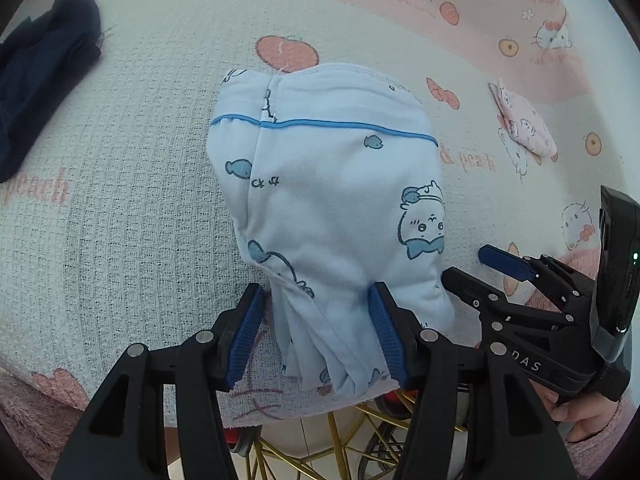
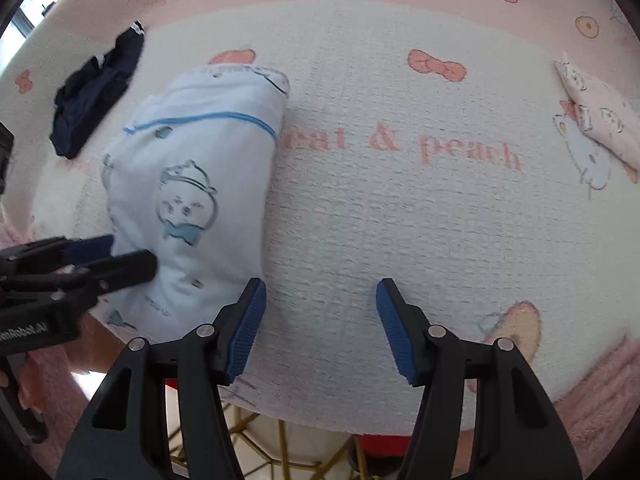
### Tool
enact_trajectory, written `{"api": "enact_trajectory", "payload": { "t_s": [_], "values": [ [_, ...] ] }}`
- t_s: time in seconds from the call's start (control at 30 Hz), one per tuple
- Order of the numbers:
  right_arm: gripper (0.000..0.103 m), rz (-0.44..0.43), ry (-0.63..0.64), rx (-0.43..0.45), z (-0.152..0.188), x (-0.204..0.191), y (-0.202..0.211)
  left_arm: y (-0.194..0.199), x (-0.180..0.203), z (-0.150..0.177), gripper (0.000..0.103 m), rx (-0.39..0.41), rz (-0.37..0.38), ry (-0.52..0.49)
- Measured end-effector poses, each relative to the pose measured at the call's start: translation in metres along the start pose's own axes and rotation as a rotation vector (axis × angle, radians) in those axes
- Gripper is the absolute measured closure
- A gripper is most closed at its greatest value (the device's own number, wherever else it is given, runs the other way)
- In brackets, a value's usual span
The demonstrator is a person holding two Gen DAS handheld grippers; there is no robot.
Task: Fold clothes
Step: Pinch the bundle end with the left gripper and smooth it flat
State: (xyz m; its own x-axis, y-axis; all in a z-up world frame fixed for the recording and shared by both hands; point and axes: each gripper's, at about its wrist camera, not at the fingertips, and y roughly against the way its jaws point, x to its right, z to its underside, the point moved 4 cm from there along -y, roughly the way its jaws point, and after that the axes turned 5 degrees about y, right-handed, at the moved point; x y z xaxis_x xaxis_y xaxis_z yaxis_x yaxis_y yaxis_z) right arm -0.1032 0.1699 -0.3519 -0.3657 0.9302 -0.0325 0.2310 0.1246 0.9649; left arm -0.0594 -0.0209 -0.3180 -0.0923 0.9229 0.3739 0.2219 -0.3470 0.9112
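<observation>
Now: folded blue garment point(image 1: 328, 200) lies on the tabletop point(image 1: 132, 184), which is covered by a cat-and-peach cloth, its near end bunched at the front edge. Left tongs point(image 1: 318, 328) apart, blue pads on either side of that bunched end, not clamped. Right tongs point(image 2: 320, 328) apart over bare cloth, just right of the garment, holding nothing. Navy garment point(image 1: 44, 92) crumpled far left, well apart. Small pink folded piece point(image 1: 524, 124) far right. Gold wire frame point(image 1: 360, 440) below the edge.
</observation>
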Motion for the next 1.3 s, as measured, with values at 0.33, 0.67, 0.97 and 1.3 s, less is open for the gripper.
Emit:
{"api": "enact_trajectory", "payload": {
  "t_s": [0.33, 0.67, 0.97, 1.3],
  "values": [
    [0.044, -0.12, 0.025, 0.018, 0.018, -0.01, 0.015, 0.03, 0.009, 0.015, 0.047, 0.044, -0.034, -0.015],
    [0.043, -0.043, 0.097, -0.023, 0.041, -0.014, 0.02, 0.019, -0.015, 0.025, 0.045, -0.02, -0.096, 0.045],
    [0.043, -0.11, 0.246, 0.027, 0.044, -0.053, 0.022, 0.019, -0.009, 0.026, 0.045, -0.012, -0.109, -0.005],
    [0.041, -0.064, 0.179, 0.109, 0.06, -0.041, 0.041, 0.014, -0.003, 0.023, 0.04, -0.022, -0.124, -0.031]
  ]
}}
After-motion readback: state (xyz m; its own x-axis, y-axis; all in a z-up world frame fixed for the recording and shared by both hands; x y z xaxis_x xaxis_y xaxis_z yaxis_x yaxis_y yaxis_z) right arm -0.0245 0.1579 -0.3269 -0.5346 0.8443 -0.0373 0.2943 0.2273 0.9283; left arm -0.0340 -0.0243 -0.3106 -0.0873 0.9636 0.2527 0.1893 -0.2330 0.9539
